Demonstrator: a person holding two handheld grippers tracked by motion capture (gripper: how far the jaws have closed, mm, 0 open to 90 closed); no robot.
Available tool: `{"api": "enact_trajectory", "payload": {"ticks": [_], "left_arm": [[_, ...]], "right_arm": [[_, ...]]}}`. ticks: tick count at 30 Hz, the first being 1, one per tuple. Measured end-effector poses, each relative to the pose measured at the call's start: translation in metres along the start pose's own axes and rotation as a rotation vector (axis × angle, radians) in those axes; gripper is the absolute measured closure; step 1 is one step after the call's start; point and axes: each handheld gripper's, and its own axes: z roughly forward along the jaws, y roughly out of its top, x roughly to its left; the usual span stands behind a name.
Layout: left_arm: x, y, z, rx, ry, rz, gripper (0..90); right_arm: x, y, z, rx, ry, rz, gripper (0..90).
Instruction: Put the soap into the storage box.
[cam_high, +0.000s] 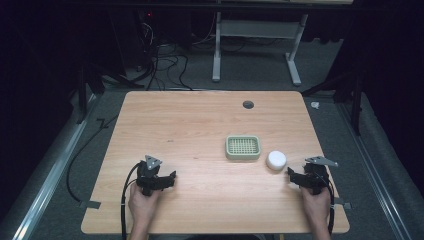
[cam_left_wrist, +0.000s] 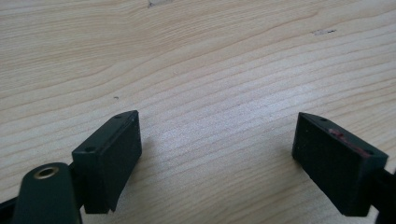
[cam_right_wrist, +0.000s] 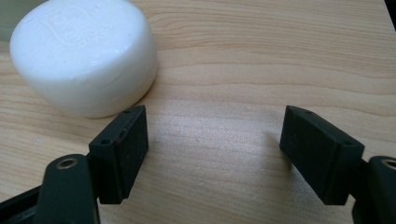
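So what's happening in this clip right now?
A person sits at a wooden table with a pair of tongs in each hand. The right tongs are open just beside a white bar of soap, not touching it. A green soap dish sits empty to the soap's left. The left tongs are open over bare wood. Nothing is gripped yet.

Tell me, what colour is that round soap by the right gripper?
White. The soap shows best in the right gripper view, with faint raised lettering on top.
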Motion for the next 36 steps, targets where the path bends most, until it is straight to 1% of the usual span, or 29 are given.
{"api": "enact_trajectory", "payload": {"ticks": [31, 35, 36], "left_arm": [[0.0001, 0.0001, -0.0001, 0.002, 0.0, 0.001, 16.2], [0.0001, 0.0001, -0.0001, 0.002, 0.0, 0.002, 16.2], [0.0001, 0.0001, -0.0001, 0.002, 0.0, 0.001, 16.2]], "right_arm": [[0.0003, 0.0001, -0.0001, 0.001, 0.0, -0.002, 24.5], [0.0008, 0.0003, 0.0002, 0.002, 0.0, -0.002, 23.4], [0.0015, 0.0004, 0.0005, 0.004, 0.004, -0.004, 21.9]]}}
